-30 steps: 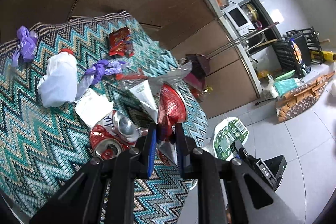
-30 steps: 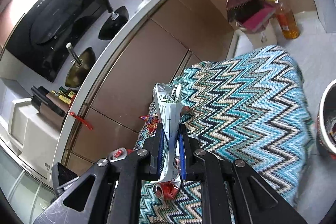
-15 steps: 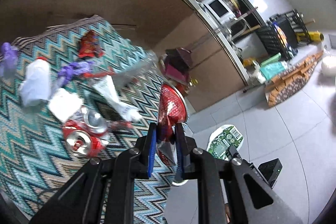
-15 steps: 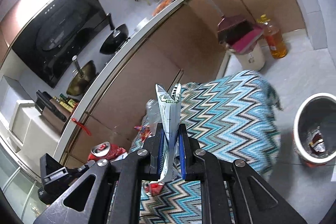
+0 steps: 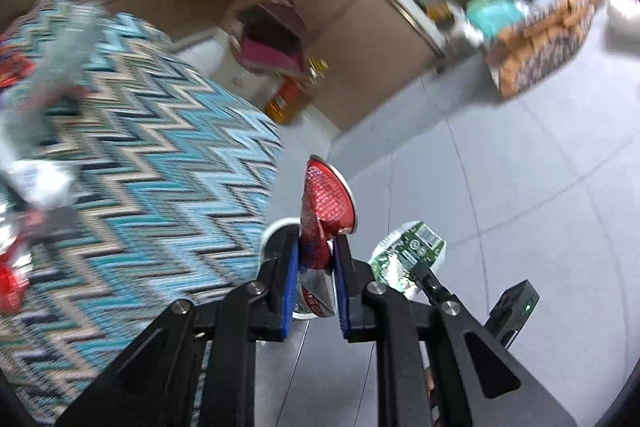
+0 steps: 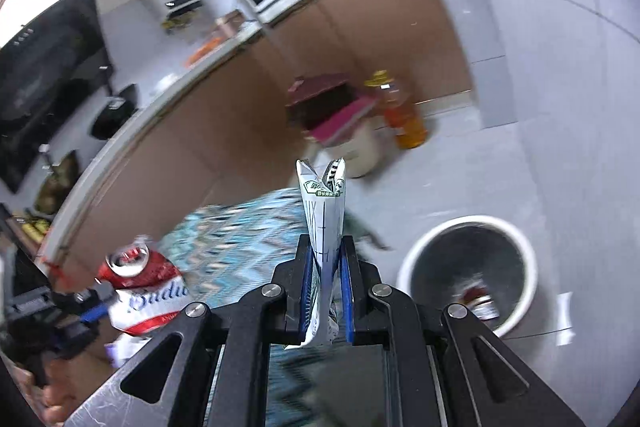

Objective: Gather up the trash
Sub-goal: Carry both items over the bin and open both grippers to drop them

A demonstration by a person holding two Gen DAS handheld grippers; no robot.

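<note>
My left gripper (image 5: 316, 247) is shut on a crushed red beer can (image 5: 326, 203) and holds it in the air past the edge of the zigzag-cloth table (image 5: 152, 163). The can also shows in the right wrist view (image 6: 140, 283). My right gripper (image 6: 325, 255) is shut on a flattened white and green carton (image 6: 324, 207), held upright above the floor. The white-rimmed trash bin (image 6: 520, 239) stands on the floor to the right of it, with some trash inside. In the left wrist view the bin's rim (image 5: 276, 227) peeks from behind the fingers, and the carton (image 5: 408, 247) shows to the right.
More trash lies blurred on the cloth at the left (image 5: 36, 179). A dustpan and broom (image 6: 332, 107) and an orange oil bottle (image 6: 404, 115) stand against the brown cabinets. Grey tiled floor (image 5: 520, 187) spreads to the right.
Both grippers have swung right, away from the table and out over the floor, each still holding its piece. The bin is now closer in the right wrist view.
</note>
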